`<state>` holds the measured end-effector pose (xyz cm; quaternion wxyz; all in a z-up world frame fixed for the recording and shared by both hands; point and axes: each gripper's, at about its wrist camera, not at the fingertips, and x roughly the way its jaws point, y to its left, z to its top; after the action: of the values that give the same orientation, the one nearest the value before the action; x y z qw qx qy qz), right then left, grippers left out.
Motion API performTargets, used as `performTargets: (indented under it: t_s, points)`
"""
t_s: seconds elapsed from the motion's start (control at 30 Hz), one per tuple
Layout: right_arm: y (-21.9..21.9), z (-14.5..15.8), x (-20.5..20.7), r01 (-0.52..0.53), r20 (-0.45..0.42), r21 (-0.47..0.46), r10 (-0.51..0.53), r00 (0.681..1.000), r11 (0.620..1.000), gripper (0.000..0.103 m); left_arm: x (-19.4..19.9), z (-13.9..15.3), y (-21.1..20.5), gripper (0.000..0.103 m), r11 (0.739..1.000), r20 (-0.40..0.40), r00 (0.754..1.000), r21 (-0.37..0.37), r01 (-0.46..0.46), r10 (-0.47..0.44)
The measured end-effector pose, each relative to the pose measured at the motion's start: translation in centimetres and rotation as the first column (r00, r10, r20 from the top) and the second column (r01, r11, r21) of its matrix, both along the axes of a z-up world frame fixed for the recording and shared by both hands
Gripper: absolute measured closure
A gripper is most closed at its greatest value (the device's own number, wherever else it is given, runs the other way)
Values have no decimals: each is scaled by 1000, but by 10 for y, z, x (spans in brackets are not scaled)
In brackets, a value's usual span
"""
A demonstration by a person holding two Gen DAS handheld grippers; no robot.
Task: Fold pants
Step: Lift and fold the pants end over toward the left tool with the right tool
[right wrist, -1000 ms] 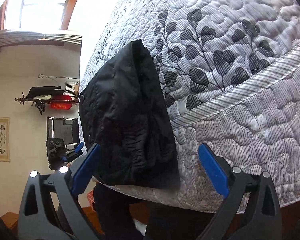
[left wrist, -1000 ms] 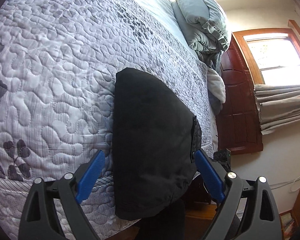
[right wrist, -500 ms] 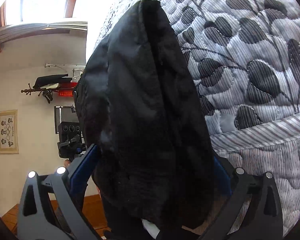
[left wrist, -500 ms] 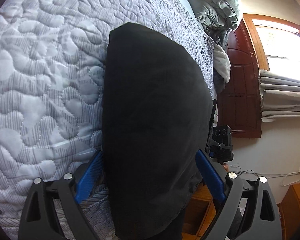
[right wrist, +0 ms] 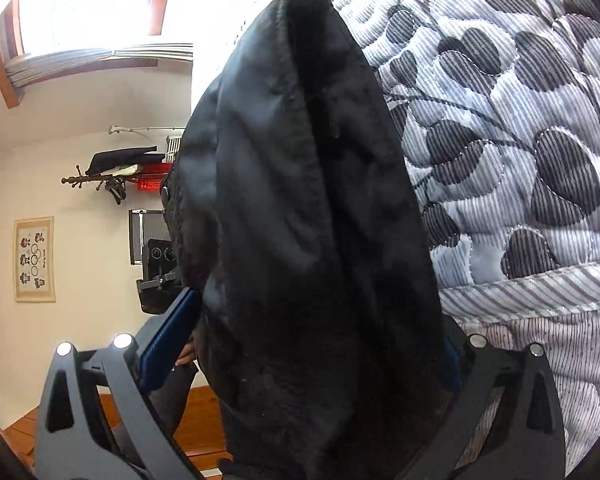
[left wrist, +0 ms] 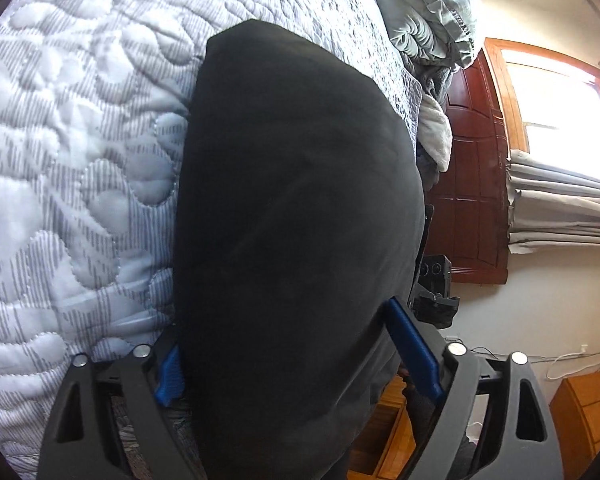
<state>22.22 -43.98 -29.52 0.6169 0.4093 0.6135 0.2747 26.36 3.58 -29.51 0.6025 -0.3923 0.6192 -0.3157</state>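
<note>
The black pants (left wrist: 296, 216) lie as a folded bundle on the quilted bed (left wrist: 80, 160), with their near end hanging over the bed edge. My left gripper (left wrist: 296, 364) is open, its blue pads on either side of the near end of the bundle. In the right wrist view the pants (right wrist: 308, 240) fill the middle. My right gripper (right wrist: 312, 344) is open and straddles them; its right pad is mostly hidden behind the cloth. Each view shows the other gripper past the bundle.
A grey-green duvet (left wrist: 428, 8) is heaped at the head of the bed. A dark wooden door (left wrist: 472, 184), a window and a curtain (left wrist: 560, 212) stand beyond. Wooden floor (right wrist: 200, 428) lies below the bed edge. A coat rack (right wrist: 112, 178) hangs on the wall.
Both grippers have moved in towards the pants, which now sit between the fingers of each. The left gripper's fingers have narrowed a little around the cloth.
</note>
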Motion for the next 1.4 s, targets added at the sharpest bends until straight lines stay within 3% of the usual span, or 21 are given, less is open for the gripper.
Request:
performTargets:
  t_s: [0.03,0.07,0.17,0.3,0.6,0.77,0.93,1.17,1.4]
  points:
    - [-2,1,-1,-2,-4,-10,2,1000,1000,14,-1,-1,-1,35,1000,2,1000,7,-3,3]
    - [-1,2,-2,-10,-3,-20,10,1000,1000,28,-2,-2,1,39,1000,-3,1000,0,-12,12]
    - [8,11,-2,-9,21,-17,9,1000,1000,51,-5,-3,3,53,999,-3,999,-1,-43,43]
    - [12,26,-4,-7,56,-31,9,998,1000,63,-9,11,2,69,998,22,998,36,-58,57]
    - [44,86,24,-77,147,-52,84,986,996,66,2,69,21,73,993,111,992,92,-69,59]
    - [78,114,82,-131,199,-68,142,970,989,66,36,101,55,73,989,171,981,103,-110,92]
    - [128,126,157,-186,224,-98,204,953,978,66,90,106,97,73,980,177,976,127,-152,129]
    - [193,106,243,-229,195,-133,252,948,964,66,166,79,146,73,968,119,981,180,-174,154]
    - [220,45,272,-244,117,-137,261,958,960,66,208,36,168,73,959,43,989,243,-146,140]
